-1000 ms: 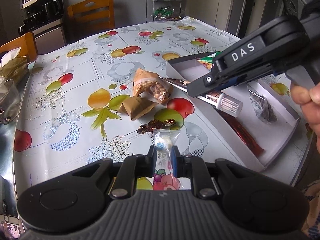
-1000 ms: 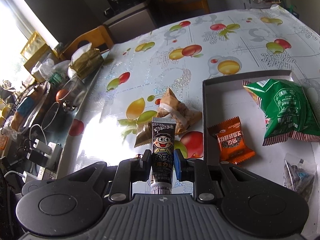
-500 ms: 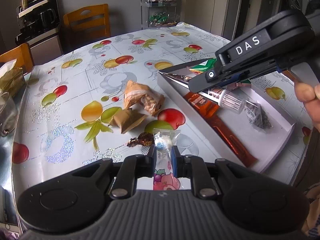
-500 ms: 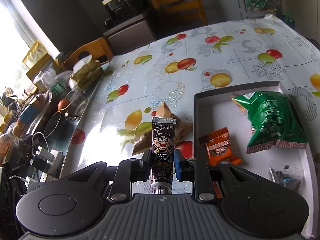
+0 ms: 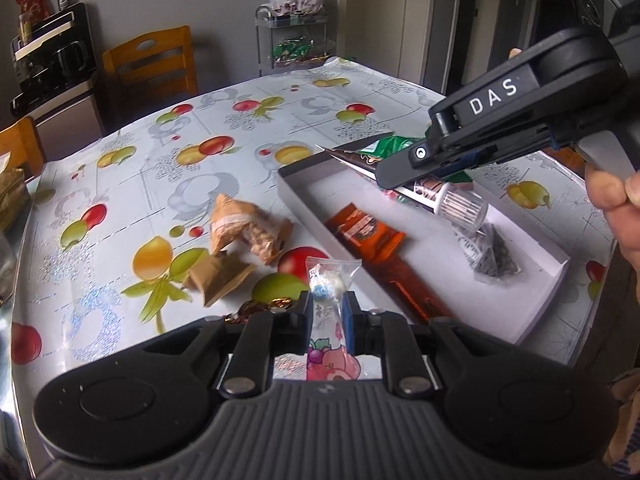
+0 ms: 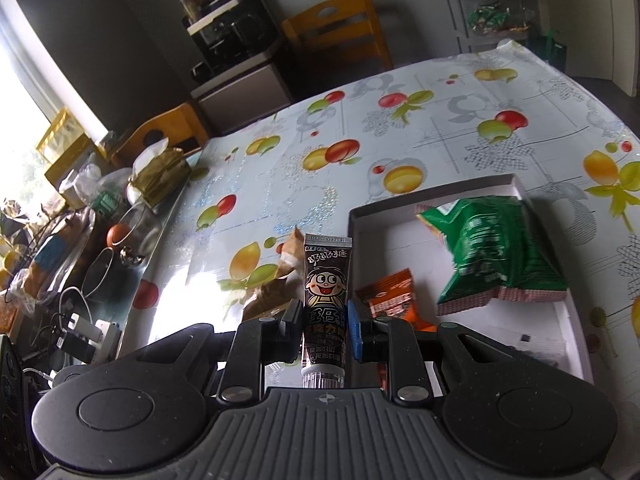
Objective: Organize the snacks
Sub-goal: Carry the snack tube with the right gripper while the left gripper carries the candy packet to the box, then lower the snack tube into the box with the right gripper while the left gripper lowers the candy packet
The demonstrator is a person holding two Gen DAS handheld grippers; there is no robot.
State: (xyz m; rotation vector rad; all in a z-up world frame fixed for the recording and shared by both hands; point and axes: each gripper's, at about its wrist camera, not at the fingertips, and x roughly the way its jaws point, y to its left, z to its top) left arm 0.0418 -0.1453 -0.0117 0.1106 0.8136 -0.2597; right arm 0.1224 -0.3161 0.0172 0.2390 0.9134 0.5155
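Note:
My left gripper (image 5: 326,312) is shut on a small clear candy packet (image 5: 329,284) with a pink print, held above the table beside the white tray (image 5: 304,196). My right gripper (image 6: 325,312) is shut on a dark chocolate tube (image 6: 327,276) with a cartoon face, cap towards the camera. In the left wrist view the right gripper (image 5: 396,176) hangs over the tray with the tube (image 5: 436,192) in it. The tray holds a green bag (image 6: 492,248), an orange packet (image 5: 362,232) and a dark seed packet (image 5: 494,258).
Two brown packets (image 5: 248,228) (image 5: 218,278) and a dark twisted wrapper (image 5: 256,308) lie on the fruit-print tablecloth left of the tray. Bowls, a tissue box (image 6: 160,172) and a power strip crowd the table's left side. Wooden chairs (image 5: 152,64) stand behind.
Both grippers have lifted and drifted towards the tray, each still holding its snack. The tray now sits nearer the middle of the left wrist view.

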